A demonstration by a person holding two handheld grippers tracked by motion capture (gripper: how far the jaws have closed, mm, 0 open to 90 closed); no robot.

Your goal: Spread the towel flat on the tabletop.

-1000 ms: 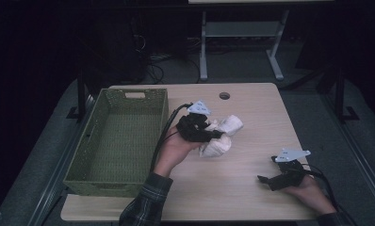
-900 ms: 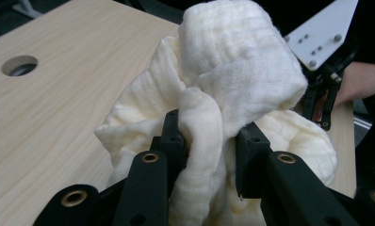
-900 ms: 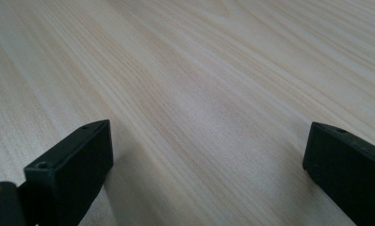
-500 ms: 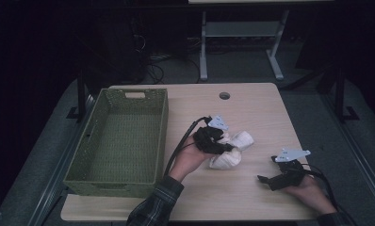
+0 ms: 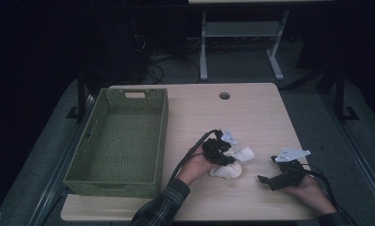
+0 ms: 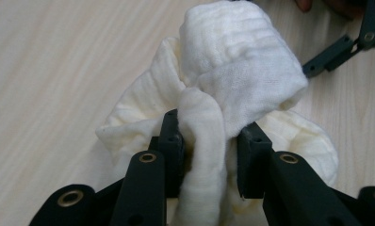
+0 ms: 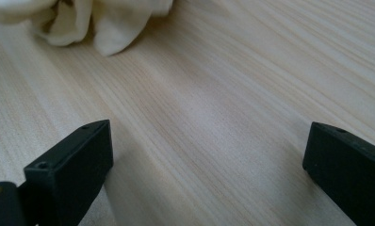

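Note:
A crumpled white cloth (image 5: 229, 170) lies on the wooden table (image 5: 251, 113), a little right of centre and toward the near edge. My left gripper (image 5: 229, 157) is down on it. In the left gripper view a thick fold of the cloth (image 6: 237, 61) runs up between the two black jaws of this gripper (image 6: 209, 141), and both pads still touch it. These jaws have just been opening a little around the fold. My right gripper (image 5: 266, 170) rests low over the table to the right of the cloth, open (image 7: 207, 150), with bare wood between its jaws and the cloth (image 7: 82, 19) farther off.
A green woven basket (image 5: 163, 136) stands on the left half of the table, with nothing in it. A round cable hole (image 5: 224, 95) sits near the far edge. Black cables trail from both grippers toward the near edge.
My left gripper has carried the cloth toward the near right and down onto the table. The right gripper has kept still.

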